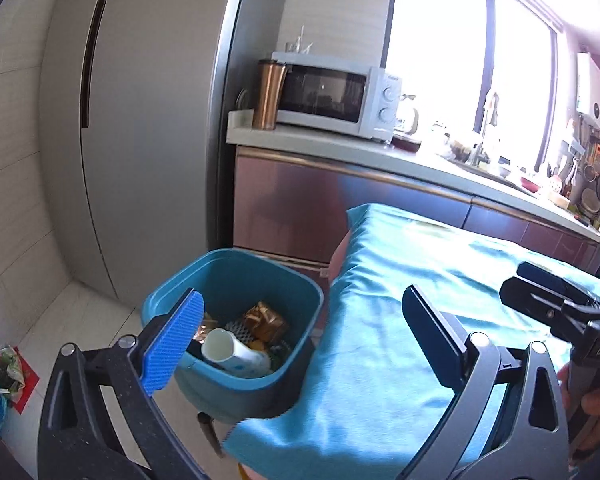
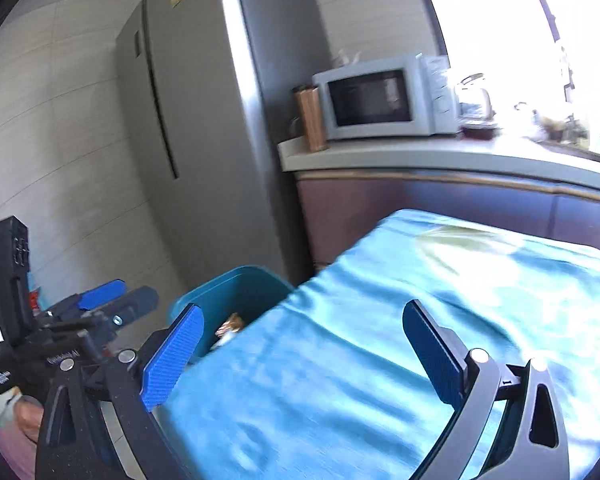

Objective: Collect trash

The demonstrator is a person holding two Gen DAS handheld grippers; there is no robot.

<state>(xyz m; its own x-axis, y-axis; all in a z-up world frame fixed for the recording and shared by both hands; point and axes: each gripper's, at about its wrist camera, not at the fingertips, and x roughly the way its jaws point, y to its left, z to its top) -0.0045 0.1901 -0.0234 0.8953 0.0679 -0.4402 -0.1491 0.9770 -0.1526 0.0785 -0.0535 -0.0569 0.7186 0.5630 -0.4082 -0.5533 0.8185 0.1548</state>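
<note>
Both jaws stand spread and empty: the left gripper [image 1: 300, 332] near the blue bin [image 1: 236, 264], the right gripper [image 2: 302, 340] over the teal-covered table [image 2: 380, 320]. Trash, a white cup [image 1: 236, 354] and gold wrapper [image 1: 265, 320], lies in the bin at the table's left end. Sweep farther across the cloth for leftovers before reaching.

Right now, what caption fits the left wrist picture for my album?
Open left hand-held gripper above a blue trash bin holding a white cup and wrappers, beside a teal-covered table.
</note>
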